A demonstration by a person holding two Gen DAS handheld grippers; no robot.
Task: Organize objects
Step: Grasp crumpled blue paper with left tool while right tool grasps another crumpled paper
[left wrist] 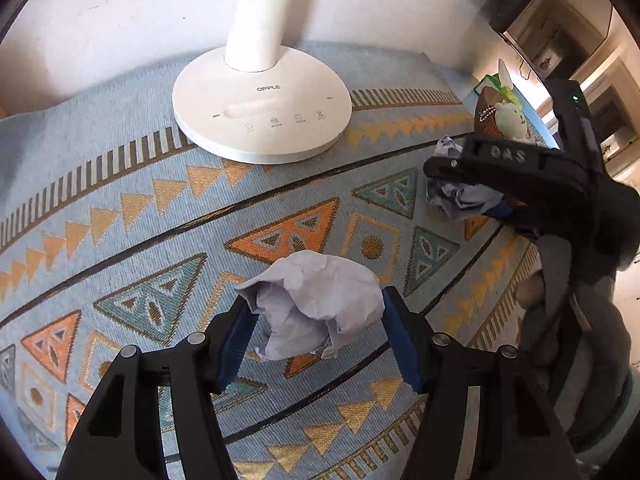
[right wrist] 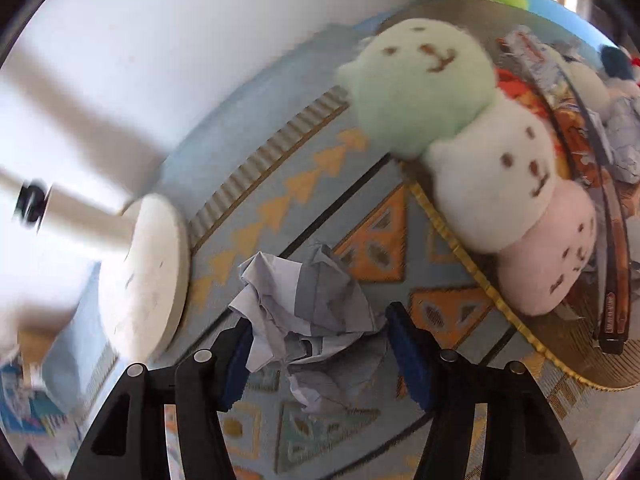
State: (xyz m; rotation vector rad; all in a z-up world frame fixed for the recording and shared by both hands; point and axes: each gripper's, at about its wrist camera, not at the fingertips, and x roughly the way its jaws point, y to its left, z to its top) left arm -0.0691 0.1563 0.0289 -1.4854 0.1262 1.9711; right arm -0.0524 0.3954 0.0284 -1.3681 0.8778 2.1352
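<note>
I have a crumpled ball of paper in each claw. My left claw (left wrist: pixel 318 338) has its blue pads set on either side of the near paper ball (left wrist: pixel 316 304), touching it on both flanks, and the ball looks raised a little off the patterned cloth (left wrist: pixel 120 200) covering the surface, in front of the white lamp base (left wrist: pixel 262 104). My right claw (right wrist: pixel 320 356) pinches the second paper ball (right wrist: pixel 308 312), held between lamp base and the round tray (right wrist: pixel 560 344), which already carries a string of three plush faces (right wrist: pixel 480 160) and other oddments. The right view is blurred, so how tight that pinch is I can only judge. I take this as the gathering step: both scraps picked up, not yet put away. Next I would carry each one to wherever waste belongs, keeping the squeeze gentle, since crumpled paper slips easily.
</note>
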